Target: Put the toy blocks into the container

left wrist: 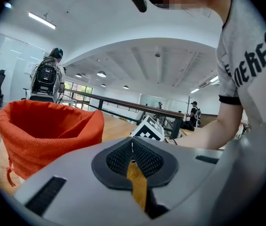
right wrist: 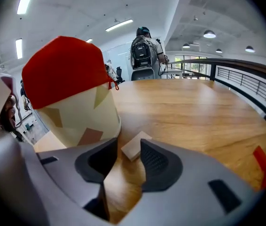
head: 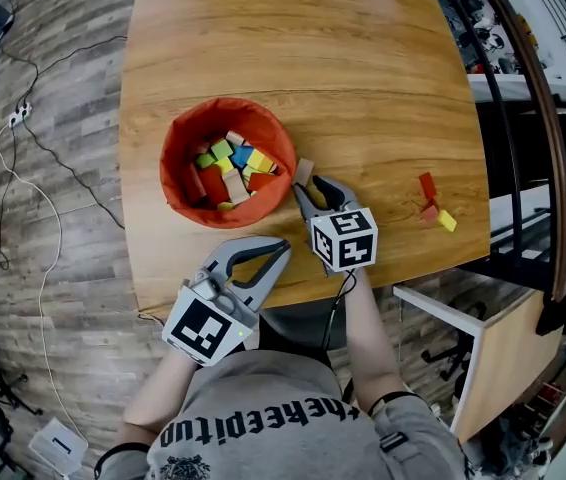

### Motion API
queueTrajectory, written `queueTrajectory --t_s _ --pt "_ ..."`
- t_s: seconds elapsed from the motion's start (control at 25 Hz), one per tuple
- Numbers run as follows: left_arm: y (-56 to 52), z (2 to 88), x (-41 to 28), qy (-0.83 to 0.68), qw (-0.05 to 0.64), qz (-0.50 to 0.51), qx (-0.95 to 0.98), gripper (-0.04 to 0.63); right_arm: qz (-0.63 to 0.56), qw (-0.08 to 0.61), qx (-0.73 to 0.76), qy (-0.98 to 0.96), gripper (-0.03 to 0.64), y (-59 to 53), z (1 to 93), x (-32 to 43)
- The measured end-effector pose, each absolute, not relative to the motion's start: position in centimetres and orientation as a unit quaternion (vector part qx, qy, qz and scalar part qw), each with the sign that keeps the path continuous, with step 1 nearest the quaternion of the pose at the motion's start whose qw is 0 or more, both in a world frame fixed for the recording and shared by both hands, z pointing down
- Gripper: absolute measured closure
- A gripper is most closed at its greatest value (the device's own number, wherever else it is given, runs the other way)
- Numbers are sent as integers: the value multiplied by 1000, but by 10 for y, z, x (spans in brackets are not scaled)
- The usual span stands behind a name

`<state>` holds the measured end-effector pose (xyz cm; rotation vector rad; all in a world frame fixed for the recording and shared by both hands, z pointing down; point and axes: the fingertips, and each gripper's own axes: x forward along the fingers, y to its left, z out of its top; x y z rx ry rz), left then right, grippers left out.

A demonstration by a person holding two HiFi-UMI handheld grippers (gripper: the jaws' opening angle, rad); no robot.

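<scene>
The red fabric container (head: 226,160) stands on the wooden table (head: 363,78) and holds several coloured blocks. A pale tan block (head: 304,172) lies on the table just right of it. My right gripper (head: 309,185) points at this block with its jaws open. In the right gripper view the tan block (right wrist: 134,146) lies flat on the wood at my right gripper's (right wrist: 127,149) tips, between the pads, and is not squeezed. The container (right wrist: 72,93) rises close on the left. My left gripper (head: 263,258) rests shut near the table's front edge, beside the container (left wrist: 48,131), holding nothing.
Three loose blocks lie near the table's right edge: a red one (head: 427,185), a reddish one (head: 430,211) and a yellow one (head: 447,220). A red block (right wrist: 261,158) shows at far right in the right gripper view. Cables run over the floor at left.
</scene>
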<state>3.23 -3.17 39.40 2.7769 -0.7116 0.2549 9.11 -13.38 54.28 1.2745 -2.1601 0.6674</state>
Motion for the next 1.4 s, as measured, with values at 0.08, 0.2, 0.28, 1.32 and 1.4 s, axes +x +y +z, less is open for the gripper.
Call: queueTrajectory --t_s 0.08,0.2,0.28,1.32,1.4 --pt "-33 395 30 -247 131 88 956 580 251 274 481 -794 462 -136 548 91" --pt "-35 396 27 -252 135 89 954 580 258 279 490 -785 454 -138 555 91" --pt "-36 397 24 -254 135 91 953 580 258 282 495 -780 449 -140 557 89" --pt "-36 397 5 -269 137 92 949 580 258 297 564 -726 404 -154 576 93" --pt "-36 396 5 -270 137 92 949 580 260 295 564 -726 424 -154 575 96"
